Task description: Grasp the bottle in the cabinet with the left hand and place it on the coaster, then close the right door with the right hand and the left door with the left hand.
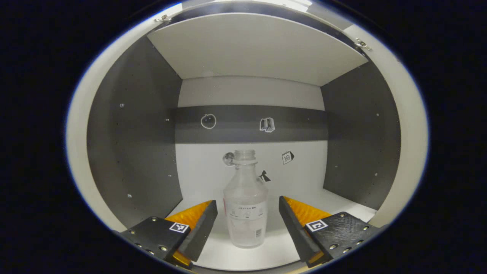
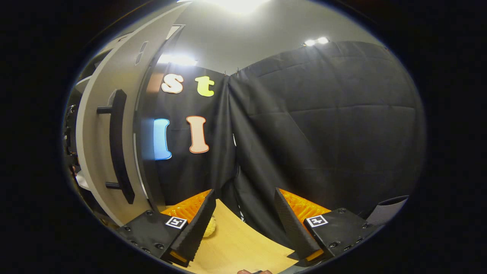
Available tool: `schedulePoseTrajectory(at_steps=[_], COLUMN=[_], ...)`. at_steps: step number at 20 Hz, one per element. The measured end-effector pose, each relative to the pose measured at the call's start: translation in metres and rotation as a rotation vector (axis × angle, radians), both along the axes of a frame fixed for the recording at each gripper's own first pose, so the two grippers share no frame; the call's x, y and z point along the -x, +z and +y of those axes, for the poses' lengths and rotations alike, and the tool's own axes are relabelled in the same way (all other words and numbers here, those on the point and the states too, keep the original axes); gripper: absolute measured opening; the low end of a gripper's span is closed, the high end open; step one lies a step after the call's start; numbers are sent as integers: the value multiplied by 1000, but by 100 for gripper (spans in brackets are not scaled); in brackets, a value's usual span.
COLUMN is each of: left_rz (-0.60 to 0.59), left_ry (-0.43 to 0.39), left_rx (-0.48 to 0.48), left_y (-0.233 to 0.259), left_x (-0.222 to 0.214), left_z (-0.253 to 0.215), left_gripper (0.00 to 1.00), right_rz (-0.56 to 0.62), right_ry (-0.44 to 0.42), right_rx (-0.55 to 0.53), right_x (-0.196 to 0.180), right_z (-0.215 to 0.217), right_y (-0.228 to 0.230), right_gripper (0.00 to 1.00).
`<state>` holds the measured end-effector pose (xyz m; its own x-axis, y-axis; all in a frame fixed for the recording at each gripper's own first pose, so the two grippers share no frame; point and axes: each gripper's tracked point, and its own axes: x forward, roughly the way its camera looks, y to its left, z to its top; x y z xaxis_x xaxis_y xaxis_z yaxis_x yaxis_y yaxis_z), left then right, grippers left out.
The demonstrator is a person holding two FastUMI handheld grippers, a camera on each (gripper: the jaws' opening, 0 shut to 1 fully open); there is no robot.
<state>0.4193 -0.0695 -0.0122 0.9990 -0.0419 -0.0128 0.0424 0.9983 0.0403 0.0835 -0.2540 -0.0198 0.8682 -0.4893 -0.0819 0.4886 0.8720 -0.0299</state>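
White cabinet floor (image 1: 304, 201), clear bottle (image 1: 245, 201) standing upright on it

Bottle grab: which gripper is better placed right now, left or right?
Left. The left gripper is open inside the cabinet with the upright bottle between its fingers. The right gripper is open over the table, beside the open door.

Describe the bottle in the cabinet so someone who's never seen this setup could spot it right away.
Look into the open cabinet with dark side walls and a pale floor. Near the front of that floor, between the open fingers of the left gripper, stands the bottle, upright. It is clear and frosted, capless, with a label low on its body; the small stickers behind it are flat on the back wall.
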Motion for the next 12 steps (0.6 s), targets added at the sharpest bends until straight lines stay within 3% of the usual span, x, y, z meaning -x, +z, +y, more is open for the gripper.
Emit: schedulePoseTrajectory(at_steps=[4, 5, 7, 8, 10, 12], left_rz=[-8, -10, -6, -3, 5, 8], left_ry=[1, 0, -5, -2, -7, -14], left_rx=[-7, -1, 8, 10, 5, -7], left_y=[1, 0, -1, 0, -1, 0], left_x=[-15, -19, -23, -24, -24, -25], left_z=[1, 2, 2, 2, 1, 0], left_gripper=[95, 100, 95, 100, 70, 70], right_rz=[-2, 0, 4, 6, 11, 8], right_ry=[7, 9, 9, 10, 16, 25], right_rx=[-3, 2, 8, 8, 2, 2], right_x=[-9, -16, -19, -20, -24, -27], right_z=[-3, -4, -5, -5, -3, -1], right_y=[-2, -3, -6, -6, -9, -8], right_gripper=[92, 92, 92, 92, 92, 92])
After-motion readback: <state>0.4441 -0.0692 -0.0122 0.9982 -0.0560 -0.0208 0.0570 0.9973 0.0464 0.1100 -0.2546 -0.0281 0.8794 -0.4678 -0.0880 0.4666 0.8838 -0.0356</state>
